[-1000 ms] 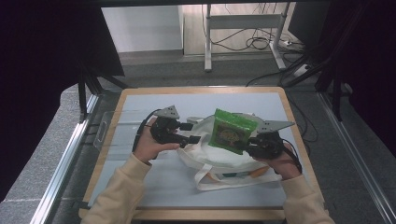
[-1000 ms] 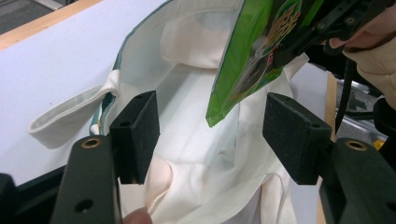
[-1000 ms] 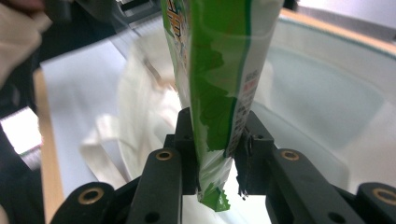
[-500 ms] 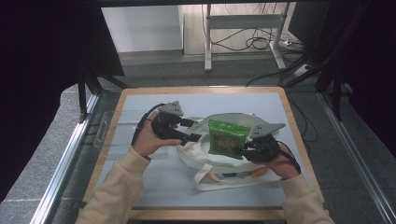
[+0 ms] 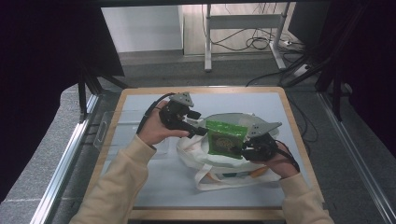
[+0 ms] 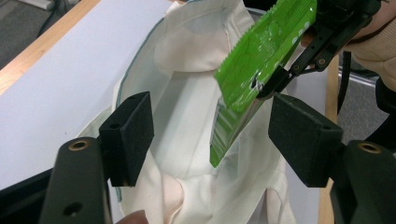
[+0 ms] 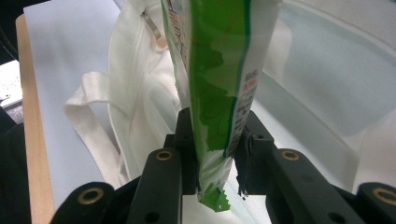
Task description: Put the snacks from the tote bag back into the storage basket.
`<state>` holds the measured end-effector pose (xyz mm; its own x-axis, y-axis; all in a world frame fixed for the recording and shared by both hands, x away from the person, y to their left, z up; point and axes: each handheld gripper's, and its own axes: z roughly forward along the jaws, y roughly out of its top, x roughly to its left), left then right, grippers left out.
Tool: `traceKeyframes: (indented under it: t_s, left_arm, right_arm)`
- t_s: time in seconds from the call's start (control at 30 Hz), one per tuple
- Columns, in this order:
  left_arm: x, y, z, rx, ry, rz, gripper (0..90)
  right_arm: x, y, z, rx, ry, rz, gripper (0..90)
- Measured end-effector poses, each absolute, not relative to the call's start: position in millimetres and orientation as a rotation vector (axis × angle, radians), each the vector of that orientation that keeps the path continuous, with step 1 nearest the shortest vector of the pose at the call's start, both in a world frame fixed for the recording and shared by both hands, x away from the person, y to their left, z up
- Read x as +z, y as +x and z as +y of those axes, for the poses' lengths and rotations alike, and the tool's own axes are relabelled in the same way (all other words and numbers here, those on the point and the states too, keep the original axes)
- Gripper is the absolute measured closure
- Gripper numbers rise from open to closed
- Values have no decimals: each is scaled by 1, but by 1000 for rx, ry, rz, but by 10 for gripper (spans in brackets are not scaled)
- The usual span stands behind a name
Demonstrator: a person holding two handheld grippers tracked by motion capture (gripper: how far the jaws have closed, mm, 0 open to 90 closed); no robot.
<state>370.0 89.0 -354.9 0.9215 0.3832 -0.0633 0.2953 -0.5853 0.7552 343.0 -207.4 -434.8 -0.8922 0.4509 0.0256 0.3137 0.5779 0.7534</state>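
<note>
A green snack packet (image 5: 225,140) hangs upright over the open mouth of a white cloth tote bag (image 5: 219,175). My right gripper (image 5: 244,150) is shut on the packet's edge. In the right gripper view the packet (image 7: 219,70) is pinched between the jaws of that gripper (image 7: 212,140), with the bag (image 7: 135,93) below. My left gripper (image 5: 200,123) hovers at the bag's left rim. Its jaws have just been opening and now stand open (image 6: 212,135), pressing on nothing. Beyond them lie the bag's inside (image 6: 177,154) and the packet (image 6: 261,51).
The bag lies on a pale mat (image 5: 159,186) on a wood-edged table (image 5: 299,135). A clear plastic tray (image 5: 103,133) sits at the table's left edge. Metal rails run along both sides, and cables lie on the floor behind.
My left gripper has risen and drawn back from the bag's rim. The packet in my right gripper has come down a little toward the bag's mouth.
</note>
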Motion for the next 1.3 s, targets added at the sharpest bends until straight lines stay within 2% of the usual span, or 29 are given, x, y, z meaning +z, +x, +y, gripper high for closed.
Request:
traceKeyframes:
  t_s: [0.53, 0.73, 0.9, 1.3]
  left_arm:
    - [-356, 378, 54, 98, 2335, 317, 317]
    - [-361, 376, 42, 86, 2406, 254, 457]
    - [-364, 375, 41, 65, 2438, 244, 632]
    - [-366, 376, 43, 83, 2468, 202, 720]
  right_arm:
    - [-436, 343, -200, 1175, 603, 2660, 720]
    - [-434, 343, -195, 1173, 580, 2660, 719]
    - [-432, 343, -195, 1173, 576, 2650, 718]
    - [-433, 344, -195, 1186, 579, 2651, 704]
